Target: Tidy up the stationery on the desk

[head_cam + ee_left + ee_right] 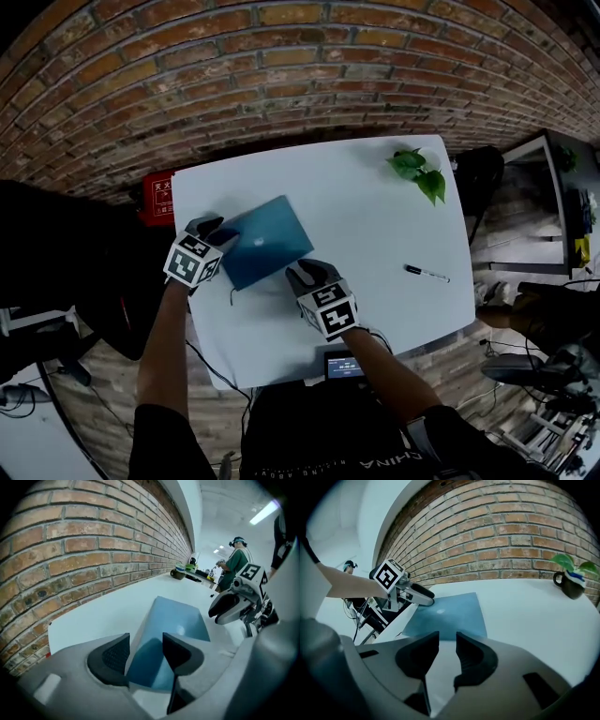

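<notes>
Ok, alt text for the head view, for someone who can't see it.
From above: a blue notebook lies on a white desk by a brick wall, the left gripper at its left corner, the right gripper at its near edge. A pen lies further right, a plant beyond.

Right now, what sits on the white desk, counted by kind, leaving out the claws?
Blue notebook: 1
Pen: 1
Potted plant: 1
Total: 3
</notes>
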A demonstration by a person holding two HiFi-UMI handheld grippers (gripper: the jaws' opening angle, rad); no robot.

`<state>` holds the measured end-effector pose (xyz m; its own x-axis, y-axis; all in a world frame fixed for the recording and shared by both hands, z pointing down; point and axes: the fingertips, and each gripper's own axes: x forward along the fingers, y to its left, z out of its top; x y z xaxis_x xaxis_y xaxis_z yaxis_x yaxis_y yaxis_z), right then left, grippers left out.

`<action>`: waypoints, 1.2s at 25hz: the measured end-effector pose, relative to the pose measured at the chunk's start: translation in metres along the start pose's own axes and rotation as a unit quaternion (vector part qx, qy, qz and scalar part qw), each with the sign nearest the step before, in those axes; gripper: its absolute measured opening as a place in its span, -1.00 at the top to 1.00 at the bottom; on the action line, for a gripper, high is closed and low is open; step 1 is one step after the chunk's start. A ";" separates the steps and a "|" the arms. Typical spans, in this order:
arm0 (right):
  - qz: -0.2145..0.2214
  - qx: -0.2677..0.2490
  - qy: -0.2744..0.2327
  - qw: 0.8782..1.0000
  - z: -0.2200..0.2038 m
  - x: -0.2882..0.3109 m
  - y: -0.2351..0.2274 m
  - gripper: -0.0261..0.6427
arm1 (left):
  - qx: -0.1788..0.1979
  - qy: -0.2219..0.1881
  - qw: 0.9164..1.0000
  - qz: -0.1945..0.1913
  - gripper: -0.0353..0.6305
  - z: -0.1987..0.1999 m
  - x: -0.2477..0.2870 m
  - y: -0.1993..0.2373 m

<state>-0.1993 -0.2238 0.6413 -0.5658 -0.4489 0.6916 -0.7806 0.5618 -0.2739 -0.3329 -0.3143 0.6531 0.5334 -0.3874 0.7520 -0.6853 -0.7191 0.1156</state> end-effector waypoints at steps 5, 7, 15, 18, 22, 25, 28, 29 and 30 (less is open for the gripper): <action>0.002 0.010 0.008 1.000 -0.005 0.006 -0.001 0.56 | -0.020 0.013 1.000 -0.018 0.29 -0.004 0.005 -0.004; 0.001 0.013 0.011 1.000 -0.007 0.006 -0.001 0.56 | -0.037 0.018 0.999 -0.030 0.31 -0.006 0.005 -0.009; -0.010 0.017 0.027 0.999 -0.020 0.000 -0.014 0.55 | -0.069 0.036 0.996 -0.036 0.33 -0.014 0.005 -0.035; -0.016 0.025 0.031 0.999 -0.027 -0.006 -0.023 0.55 | -0.060 0.049 0.996 -0.047 0.35 -0.018 0.005 -0.056; -0.024 0.034 0.030 0.999 -0.034 -0.017 -0.035 0.56 | -0.057 0.051 0.996 -0.046 0.35 -0.023 0.004 -0.082; -0.033 0.043 0.026 0.998 -0.037 -0.025 -0.049 0.56 | -0.058 0.055 0.995 -0.058 0.40 -0.026 0.003 -0.104; -0.041 0.051 0.024 0.998 -0.041 -0.033 -0.063 0.56 | -0.063 0.059 0.994 -0.071 0.42 -0.029 0.005 -0.126; -0.043 0.052 0.023 0.997 -0.041 -0.035 -0.068 0.56 | -0.065 0.059 0.993 -0.073 0.42 -0.030 0.006 -0.134; -0.046 0.052 0.022 0.997 -0.042 -0.038 -0.072 0.56 | -0.067 0.059 0.993 -0.076 0.42 -0.030 0.006 -0.141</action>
<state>-0.1107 -0.2184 0.6630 -0.4803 -0.4628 0.7451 -0.8534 0.4429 -0.2750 -0.2478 -0.1981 0.6611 0.5796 -0.2049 0.7887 -0.6654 -0.6778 0.3129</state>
